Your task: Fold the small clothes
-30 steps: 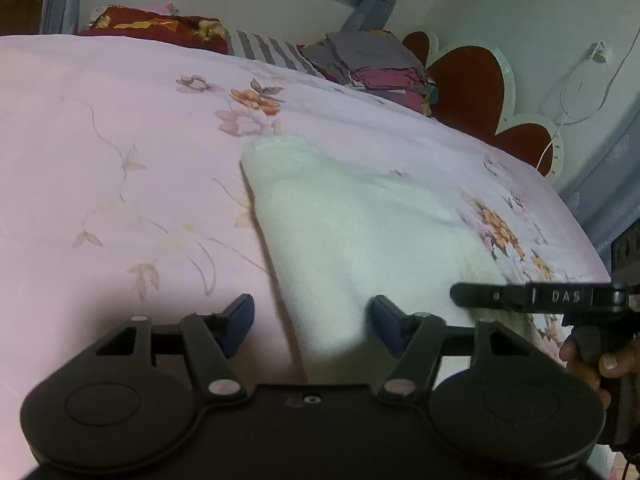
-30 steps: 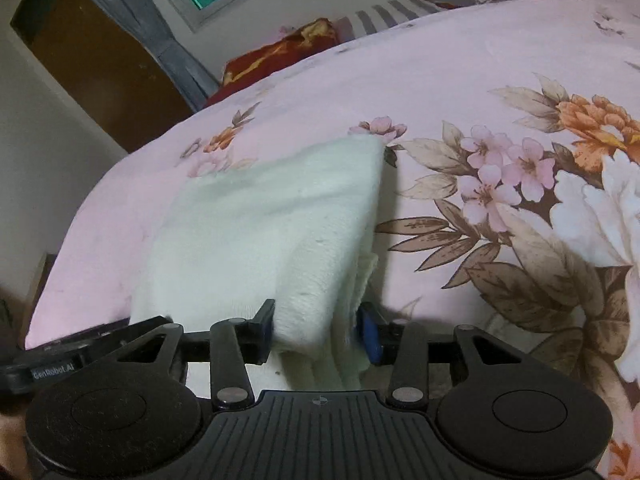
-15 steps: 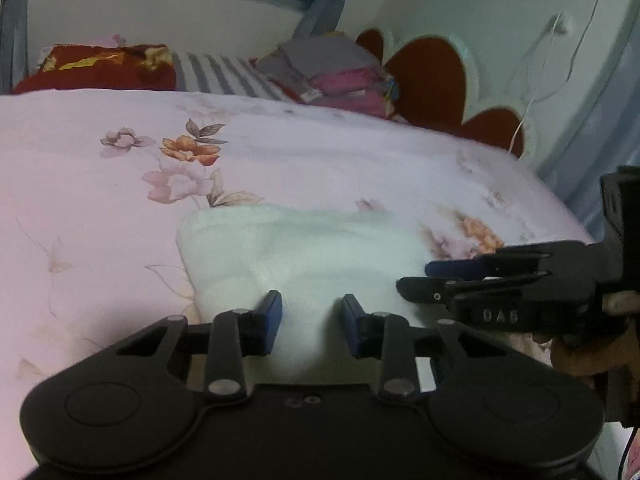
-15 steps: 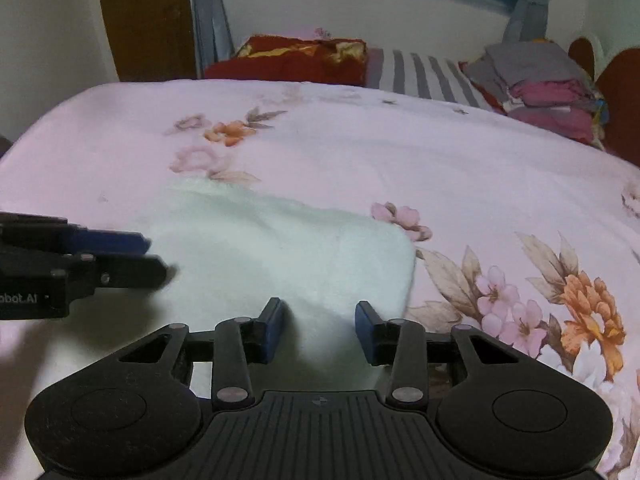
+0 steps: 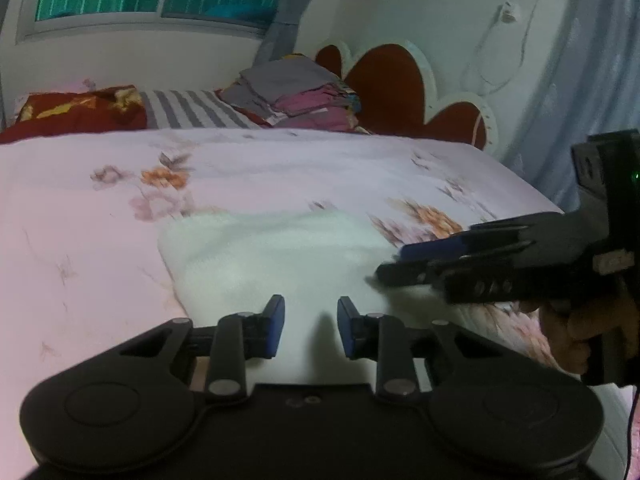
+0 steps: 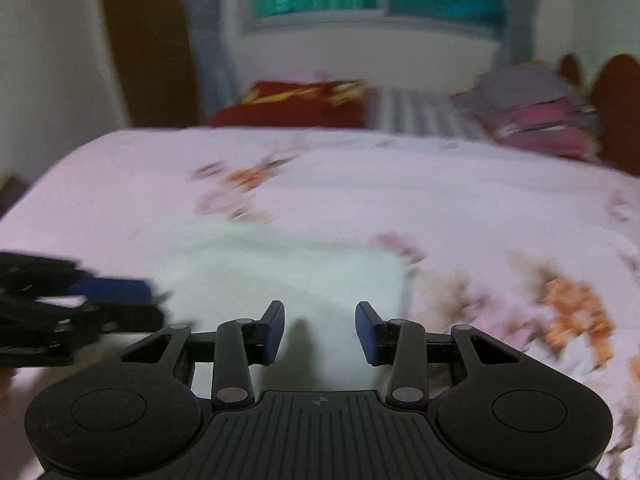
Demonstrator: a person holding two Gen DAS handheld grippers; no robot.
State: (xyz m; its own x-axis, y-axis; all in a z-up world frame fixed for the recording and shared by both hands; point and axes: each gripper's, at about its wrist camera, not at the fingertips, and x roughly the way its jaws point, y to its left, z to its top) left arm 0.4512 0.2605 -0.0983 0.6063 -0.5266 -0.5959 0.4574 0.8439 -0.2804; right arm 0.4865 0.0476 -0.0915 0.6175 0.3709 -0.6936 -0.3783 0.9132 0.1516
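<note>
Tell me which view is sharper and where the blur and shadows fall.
The left wrist view is sharper: the folded pink-and-grey clothes stack and the red scalloped headboard read clearly, though the floral print is smeared. The right wrist view is blurred throughout, especially the floral pink bedsheet. In both views, straight lines bow toward the edges, and dim light throws soft shadows on the white knitted garment between the fingers.

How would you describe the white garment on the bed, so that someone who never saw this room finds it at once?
Start from the large bed with the pink floral bedsheet, which fills most of the room. At its near edge, just ahead of both grippers, lies the folded cream-white garment. It is the only plain, fuzzy, unpatterned cloth on the sheet; the other folded clothes are grey and pink and sit stacked far away by the red headboard.
</note>
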